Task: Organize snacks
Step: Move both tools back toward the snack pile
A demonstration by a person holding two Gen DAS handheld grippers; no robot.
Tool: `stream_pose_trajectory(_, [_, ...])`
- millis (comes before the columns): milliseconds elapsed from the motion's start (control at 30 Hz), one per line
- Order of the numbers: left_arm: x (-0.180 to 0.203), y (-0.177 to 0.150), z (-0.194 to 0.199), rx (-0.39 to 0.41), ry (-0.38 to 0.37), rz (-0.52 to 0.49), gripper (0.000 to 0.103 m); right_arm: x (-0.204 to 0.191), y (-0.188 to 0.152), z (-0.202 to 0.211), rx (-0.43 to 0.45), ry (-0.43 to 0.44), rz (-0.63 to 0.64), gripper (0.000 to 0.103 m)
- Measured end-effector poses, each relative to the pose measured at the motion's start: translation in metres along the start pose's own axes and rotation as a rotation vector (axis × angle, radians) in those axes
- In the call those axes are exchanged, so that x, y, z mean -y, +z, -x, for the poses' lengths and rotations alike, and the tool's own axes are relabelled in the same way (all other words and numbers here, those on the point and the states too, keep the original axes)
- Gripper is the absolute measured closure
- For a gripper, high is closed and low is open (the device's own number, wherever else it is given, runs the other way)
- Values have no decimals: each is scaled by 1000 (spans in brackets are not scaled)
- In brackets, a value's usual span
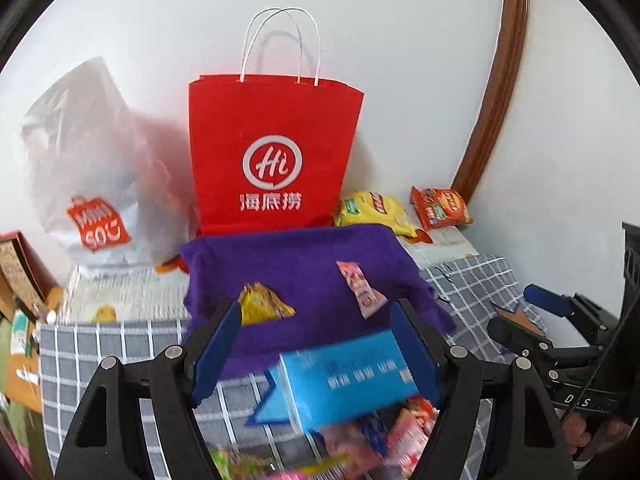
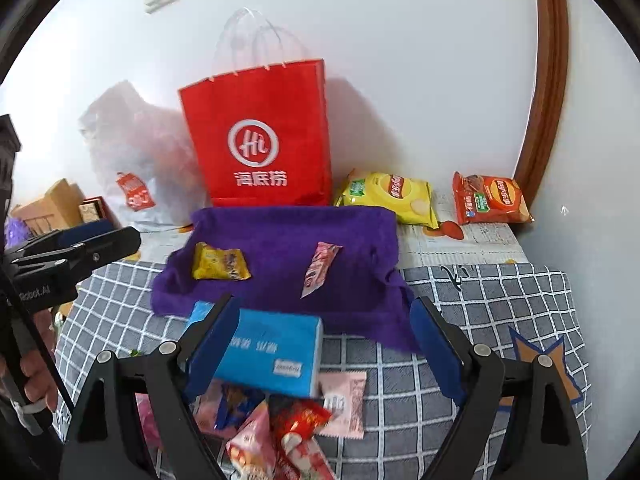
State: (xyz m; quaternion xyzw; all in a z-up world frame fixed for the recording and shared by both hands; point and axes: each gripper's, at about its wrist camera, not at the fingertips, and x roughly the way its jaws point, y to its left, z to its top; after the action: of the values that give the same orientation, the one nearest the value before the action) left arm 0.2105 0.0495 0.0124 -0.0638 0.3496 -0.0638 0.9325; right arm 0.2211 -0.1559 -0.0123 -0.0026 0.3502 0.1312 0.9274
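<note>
Snacks lie in three spots. On the purple cloth (image 2: 280, 248), a yellow packet (image 2: 220, 262) sits left of a pink stick packet (image 2: 320, 266); both look light, crinkly and slippery, best pinched across the flat middle. A loose pile (image 2: 280, 432) sits beside the blue tissue pack (image 2: 268, 354). Two chip bags (image 2: 440, 198), puffy and crushable, want their sealed edges. Left claw (image 1: 316, 354) and right claw (image 2: 324, 350) both gape empty.

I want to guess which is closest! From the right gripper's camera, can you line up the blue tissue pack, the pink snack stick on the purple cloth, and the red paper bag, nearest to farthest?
1. Blue tissue pack, just ahead of the right gripper, toward its left finger.
2. Pink snack stick, mid purple cloth.
3. Red paper bag, upright against the wall.
</note>
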Motion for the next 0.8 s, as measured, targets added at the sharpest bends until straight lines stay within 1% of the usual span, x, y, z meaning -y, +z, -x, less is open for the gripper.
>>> stream_pose_trajectory(67, [-2,-7,7,3,-20,27,28,1,-8,9,8,30,-22,16])
stream_pose_trajectory(133, [-3,-16,17,2,-26,38,28,2,-16,16,3,35,-55,16])
stream_pose_trajectory(267, [-3,-32,32,21,47,14,28,1,-32,23,6,-17,-49,16])
stream_pose_trajectory(433, [-8,-49,44,14,112,0,28,7,-51,21,-14,8,-96,16])
stream_pose_trajectory(500, [-12,-55,49,14,111,4,28,10,-58,20,-20,1,-108,16])
stream_pose_trajectory(633, [-24,-66,49,-18,92,52,28,12,-73,17,-21,-24,-106,16])
stream_pose_trajectory(733, [-32,-75,45,-41,94,74,28,16,-83,10,-43,-37,-119,16])
stream_pose_trajectory(767, [-36,-79,44,-51,96,79,28,18,-85,6,-56,-36,-128,17])
stream_pose_trajectory(800, [-37,-82,43,-59,97,85,28,21,-88,2,-71,-31,-136,21])
